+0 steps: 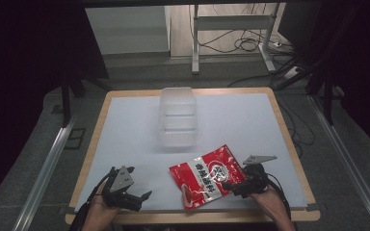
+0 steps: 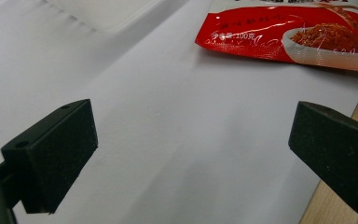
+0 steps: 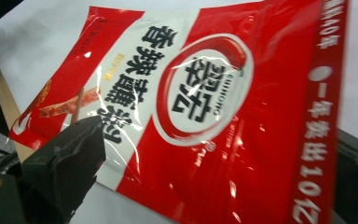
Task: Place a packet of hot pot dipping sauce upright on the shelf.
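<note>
Item: red seasoning pouch (image 1: 208, 177), lying flat near the worktop (image 1: 125, 130) front edge, long axis running diagonally from near-left to far-right. My right gripper (image 1: 239, 186) is sitting at its right edge, fingers (image 3: 70, 158) straddling the pouch (image 3: 223, 116); whether they are pinching it, I cannot tell. My left gripper (image 1: 127, 196) is hovering well apart to the left, fingers (image 2: 51, 154) spread wide, empty. Clear container (image 1: 177, 117) is standing beyond the pouch. Right hand is nearer.
</note>
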Demonstrator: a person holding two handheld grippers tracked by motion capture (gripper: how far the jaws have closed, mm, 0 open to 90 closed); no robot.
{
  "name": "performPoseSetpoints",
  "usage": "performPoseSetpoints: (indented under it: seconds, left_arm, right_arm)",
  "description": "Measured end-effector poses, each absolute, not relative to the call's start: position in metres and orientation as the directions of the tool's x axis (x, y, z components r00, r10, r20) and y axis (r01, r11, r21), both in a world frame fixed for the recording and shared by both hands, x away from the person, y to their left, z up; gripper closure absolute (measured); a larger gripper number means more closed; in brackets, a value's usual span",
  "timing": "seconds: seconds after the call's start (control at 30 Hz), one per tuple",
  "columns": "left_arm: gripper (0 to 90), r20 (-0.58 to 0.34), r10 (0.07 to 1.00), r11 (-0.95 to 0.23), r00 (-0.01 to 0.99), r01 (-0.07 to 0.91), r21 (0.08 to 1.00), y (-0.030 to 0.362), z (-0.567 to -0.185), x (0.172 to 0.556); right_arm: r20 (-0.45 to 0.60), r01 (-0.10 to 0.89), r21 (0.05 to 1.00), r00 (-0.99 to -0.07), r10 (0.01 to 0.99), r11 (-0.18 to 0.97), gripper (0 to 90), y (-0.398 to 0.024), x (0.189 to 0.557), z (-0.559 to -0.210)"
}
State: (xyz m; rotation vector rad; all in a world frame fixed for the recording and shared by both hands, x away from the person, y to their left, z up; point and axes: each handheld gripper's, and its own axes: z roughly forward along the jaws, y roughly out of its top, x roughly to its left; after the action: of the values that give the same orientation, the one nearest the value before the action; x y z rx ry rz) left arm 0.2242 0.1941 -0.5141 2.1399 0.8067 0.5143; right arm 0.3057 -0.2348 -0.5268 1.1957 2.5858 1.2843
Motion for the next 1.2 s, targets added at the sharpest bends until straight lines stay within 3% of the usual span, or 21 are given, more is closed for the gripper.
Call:
performPoseSetpoints:
  seconds: [0.27,0.33,0.4,0.43,0.47,0.5,0.53,0.63,0.67,0.7,0.77,0.9,1.2]
  left_arm:
    - [1.1,0.101,0.684,-0.51,0.723,0.374,0.774,0.192,-0.514,0.224]
    - [1.2,0.104,0.681,-0.514,0.725,0.372,0.773,0.192,-0.515,0.224]
    - [1.1,0.105,0.681,-0.514,0.724,0.371,0.774,0.191,-0.515,0.223]
    - [1.2,0.105,0.682,-0.514,0.724,0.371,0.774,0.191,-0.515,0.223]
    - [1.2,0.106,0.682,-0.514,0.724,0.371,0.774,0.192,-0.515,0.223]
    - [1.2,0.106,0.682,-0.514,0.724,0.371,0.774,0.192,-0.515,0.223]
    - [1.2,0.106,0.682,-0.514,0.724,0.371,0.774,0.191,-0.514,0.223]
    - [1.2,0.107,0.682,-0.514,0.724,0.369,0.774,0.192,-0.514,0.223]
    - [1.2,0.107,0.682,-0.514,0.724,0.369,0.774,0.192,-0.514,0.223]
    - [1.2,0.107,0.683,-0.513,0.723,0.369,0.775,0.192,-0.514,0.223]
    - [1.2,0.107,0.683,-0.511,0.722,0.369,0.776,0.192,-0.514,0.223]
    - [1.2,0.108,0.683,-0.512,0.722,0.368,0.776,0.192,-0.514,0.223]
    - [1.2,0.11,0.687,-0.508,0.718,0.366,0.78,0.192,-0.513,0.223]
  right_arm:
    - [0.285,0.6,0.698,-0.734,0.617,0.392,4.8,-0.22,0.31,-0.526]
    - [0.265,0.586,0.701,-0.743,0.614,0.406,9.8,-0.216,0.311,-0.525]
    - [0.22,0.557,0.709,-0.757,0.615,0.432,19.6,-0.212,0.311,-0.522]
    - [0.184,0.539,0.708,-0.765,0.618,0.456,31.5,-0.207,0.312,-0.52]
    - [0.175,0.535,0.704,-0.768,0.617,0.467,37.0,-0.205,0.313,-0.52]
    - [0.175,0.535,0.704,-0.768,0.617,0.467,37.0,-0.205,0.313,-0.52]
    - [0.159,0.529,0.698,-0.771,0.616,0.482,42.5,-0.203,0.314,-0.52]
    - [0.102,0.512,0.69,-0.769,0.631,0.512,63.9,-0.197,0.315,-0.52]
    - [0.062,0.497,0.691,-0.764,0.642,0.525,77.1,-0.195,0.315,-0.517]
    - [0.062,0.497,0.691,-0.764,0.642,0.525,77.1,-0.195,0.315,-0.517]
    - [0.059,0.494,0.689,-0.768,0.638,0.531,86.4,-0.193,0.314,-0.514]
    - [0.027,0.493,0.67,-0.763,0.646,0.555,87.3,-0.187,0.311,-0.511]
    - [0.096,0.525,0.698,-0.743,0.663,0.488,87.2,-0.188,0.31,-0.499]
